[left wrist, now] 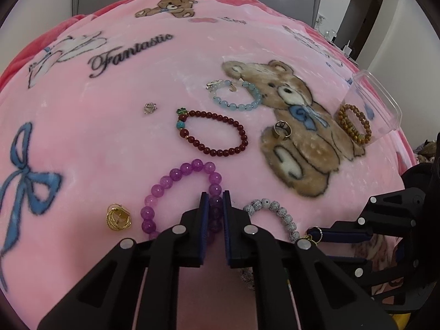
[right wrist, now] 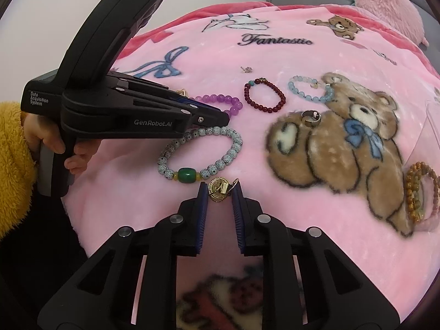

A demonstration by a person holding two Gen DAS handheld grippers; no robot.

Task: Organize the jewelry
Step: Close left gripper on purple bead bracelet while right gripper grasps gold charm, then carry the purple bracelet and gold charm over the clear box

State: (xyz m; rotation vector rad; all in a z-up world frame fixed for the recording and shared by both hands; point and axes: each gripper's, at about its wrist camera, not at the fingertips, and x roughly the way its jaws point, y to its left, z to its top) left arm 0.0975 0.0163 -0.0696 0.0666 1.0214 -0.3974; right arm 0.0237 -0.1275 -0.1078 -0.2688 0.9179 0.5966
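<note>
My left gripper (left wrist: 215, 202) is shut on the near side of a purple bead bracelet (left wrist: 176, 176) that lies on the pink blanket (left wrist: 110, 137). In the right wrist view this gripper (right wrist: 225, 117) comes in from the left, with the purple bracelet (right wrist: 220, 99) at its tip. My right gripper (right wrist: 220, 191) has a small gold earring (right wrist: 218, 188) between its blue pads, which touch it on both sides. The right gripper (left wrist: 313, 233) also shows at the lower right of the left wrist view. A white speckled bracelet (right wrist: 233, 143) with a green bead lies between the two grippers.
A dark red bracelet (left wrist: 214, 117), a pale blue one (left wrist: 239, 107), a metal ring (left wrist: 282, 129), a small stud (left wrist: 150, 107) and a gold earring (left wrist: 118, 217) lie on the blanket. A clear box (left wrist: 385, 93) at right holds brown bracelets (left wrist: 354, 123). A hand (right wrist: 49, 134) holds the left gripper.
</note>
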